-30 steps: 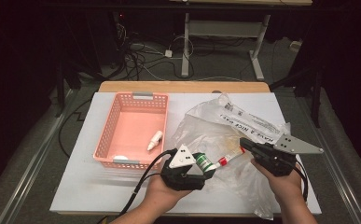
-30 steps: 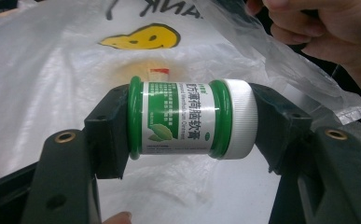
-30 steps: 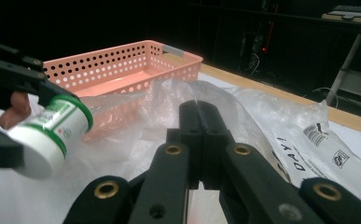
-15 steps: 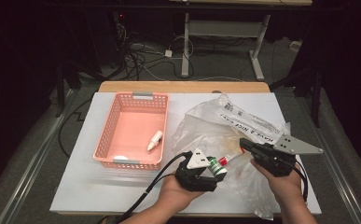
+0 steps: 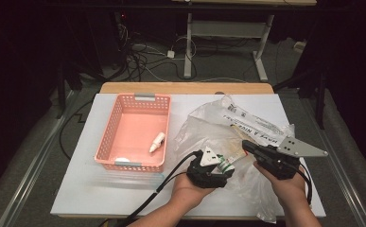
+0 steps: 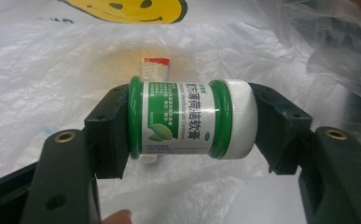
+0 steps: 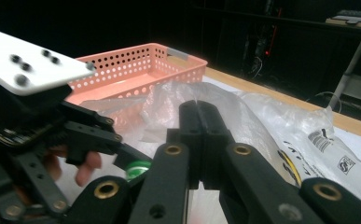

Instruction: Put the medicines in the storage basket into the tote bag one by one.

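A green and white jar (image 6: 183,116) lies sideways between the jaws of my left gripper (image 6: 190,133), which is shut on it, pads against its base and its white cap. In the high view the left gripper (image 5: 225,165) holds the jar (image 5: 226,163) low over a crumpled clear plastic bag (image 5: 256,125). A small tube with a red band (image 6: 155,70) lies inside the bag behind the jar. My right gripper (image 5: 248,145) rests at the bag's near right part, and its jaws (image 7: 200,119) are pressed together. Whether bag film is pinched between them I cannot tell.
A pink perforated basket (image 5: 107,137) stands on the left of the white board (image 5: 100,189), with a small white bottle (image 5: 157,142) inside. The bag carries a yellow smiley print (image 6: 127,9). The floor beyond the table is dark, with cables and desk legs.
My left gripper has moved right and down with the jar, closer to the bag and to the right gripper. The right gripper has stayed in place.
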### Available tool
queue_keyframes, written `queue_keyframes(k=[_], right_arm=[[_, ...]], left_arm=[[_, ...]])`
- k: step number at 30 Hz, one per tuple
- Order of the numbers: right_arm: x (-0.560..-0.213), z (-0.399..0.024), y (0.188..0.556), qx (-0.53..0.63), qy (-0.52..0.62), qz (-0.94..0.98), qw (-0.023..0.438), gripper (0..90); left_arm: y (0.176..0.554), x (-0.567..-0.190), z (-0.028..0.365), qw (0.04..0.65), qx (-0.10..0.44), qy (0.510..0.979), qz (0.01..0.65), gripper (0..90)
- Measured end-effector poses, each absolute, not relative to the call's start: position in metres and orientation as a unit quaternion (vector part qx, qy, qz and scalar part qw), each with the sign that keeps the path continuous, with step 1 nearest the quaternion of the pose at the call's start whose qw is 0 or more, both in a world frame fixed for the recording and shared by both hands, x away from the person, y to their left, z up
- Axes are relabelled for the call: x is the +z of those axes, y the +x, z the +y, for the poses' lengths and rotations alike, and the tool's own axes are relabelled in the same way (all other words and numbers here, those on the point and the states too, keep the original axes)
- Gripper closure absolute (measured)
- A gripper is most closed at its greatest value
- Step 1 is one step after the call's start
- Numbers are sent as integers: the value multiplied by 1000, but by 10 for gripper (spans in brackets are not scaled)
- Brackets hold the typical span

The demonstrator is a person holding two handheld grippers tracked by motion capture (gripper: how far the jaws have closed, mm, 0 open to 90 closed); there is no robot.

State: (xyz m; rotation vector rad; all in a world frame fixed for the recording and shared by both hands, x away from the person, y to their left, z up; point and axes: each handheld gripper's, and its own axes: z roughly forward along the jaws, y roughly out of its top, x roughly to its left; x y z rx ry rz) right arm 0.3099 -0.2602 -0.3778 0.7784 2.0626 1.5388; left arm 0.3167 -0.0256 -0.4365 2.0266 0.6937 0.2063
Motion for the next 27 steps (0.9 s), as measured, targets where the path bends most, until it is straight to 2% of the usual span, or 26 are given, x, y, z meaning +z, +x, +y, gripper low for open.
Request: queue_keyframes(k=[21,27], right_arm=[[-375,-256,311,568,279,743,220,900],[-375,-256,312,568,279,743,218,900]], left_arm=[[359,-448,-62,483,138,806,313,350],[374,-458,-61,449,142,819,328,350]])
